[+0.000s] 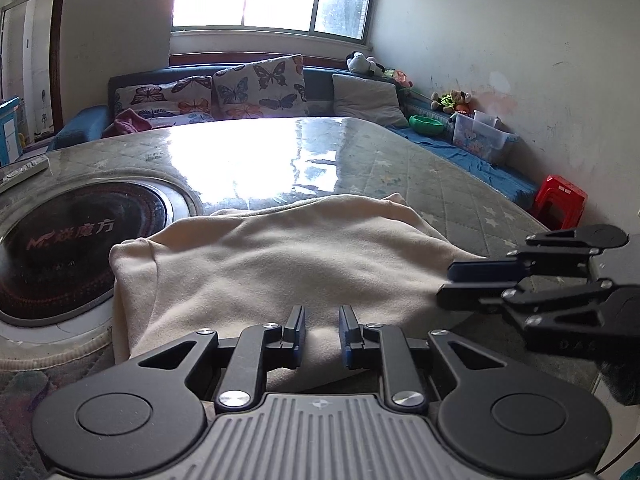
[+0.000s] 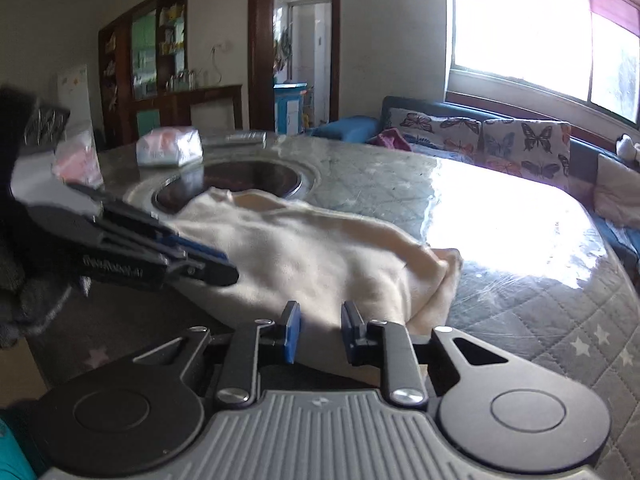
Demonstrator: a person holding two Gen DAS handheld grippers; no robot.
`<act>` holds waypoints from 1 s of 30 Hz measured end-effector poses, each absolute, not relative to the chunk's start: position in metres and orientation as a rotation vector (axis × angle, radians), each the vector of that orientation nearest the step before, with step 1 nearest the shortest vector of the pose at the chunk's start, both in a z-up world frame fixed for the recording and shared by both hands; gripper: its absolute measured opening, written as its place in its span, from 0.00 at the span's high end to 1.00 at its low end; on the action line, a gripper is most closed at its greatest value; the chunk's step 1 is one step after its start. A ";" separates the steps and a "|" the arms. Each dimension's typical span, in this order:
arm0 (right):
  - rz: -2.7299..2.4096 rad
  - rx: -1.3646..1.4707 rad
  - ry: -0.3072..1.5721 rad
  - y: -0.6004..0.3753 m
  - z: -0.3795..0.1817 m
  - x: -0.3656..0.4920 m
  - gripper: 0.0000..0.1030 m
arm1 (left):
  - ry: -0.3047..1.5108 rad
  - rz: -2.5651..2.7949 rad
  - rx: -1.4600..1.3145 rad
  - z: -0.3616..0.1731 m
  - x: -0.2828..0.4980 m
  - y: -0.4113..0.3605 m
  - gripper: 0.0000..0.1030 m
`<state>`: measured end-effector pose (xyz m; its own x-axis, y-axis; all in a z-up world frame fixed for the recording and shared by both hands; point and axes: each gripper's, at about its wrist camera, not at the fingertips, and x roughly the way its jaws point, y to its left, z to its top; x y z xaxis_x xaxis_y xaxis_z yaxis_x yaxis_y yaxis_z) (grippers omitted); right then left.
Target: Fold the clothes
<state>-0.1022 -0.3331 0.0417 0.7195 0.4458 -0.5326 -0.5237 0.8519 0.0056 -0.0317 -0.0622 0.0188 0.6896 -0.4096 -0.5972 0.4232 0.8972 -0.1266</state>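
Note:
A cream garment lies folded in a thick stack on the table's near edge; it also shows in the right wrist view. My left gripper is open, its fingers over the garment's near edge, holding nothing. My right gripper is open at the garment's near right edge, also empty. The right gripper shows in the left wrist view at the garment's right side. The left gripper shows in the right wrist view, over the garment's left part.
The table has a glossy quilted cover and a round dark heater plate at left. A remote lies far left. Plastic bags sit at the far edge. A sofa with butterfly cushions and a red stool stand beyond.

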 end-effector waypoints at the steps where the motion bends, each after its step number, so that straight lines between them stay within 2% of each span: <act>1: 0.532 -0.148 0.545 -0.336 0.044 -0.103 0.80 | 0.662 -0.465 0.023 0.020 -0.032 -0.063 0.79; 7: 0.511 -0.117 0.617 -0.348 0.034 -0.100 0.79 | 0.661 -0.485 0.018 0.024 -0.031 -0.069 0.77; 9: 0.520 -0.121 0.602 -0.348 0.039 -0.101 0.79 | 0.661 -0.491 0.014 0.024 -0.031 -0.071 0.70; 11: 0.524 -0.112 0.582 -0.349 0.046 -0.099 0.74 | 0.662 -0.496 0.010 0.025 -0.030 -0.073 0.70; 18: 0.565 -0.024 0.599 -0.340 0.049 -0.065 0.70 | 0.674 -0.478 -0.013 0.021 -0.029 -0.068 0.70; 22: 0.533 0.003 0.679 -0.339 0.031 -0.049 0.70 | 0.673 -0.441 -0.031 0.022 -0.027 -0.055 0.69; 30: 0.542 -0.011 0.671 -0.339 0.031 -0.053 0.68 | 0.683 -0.340 -0.127 0.019 -0.007 -0.013 0.70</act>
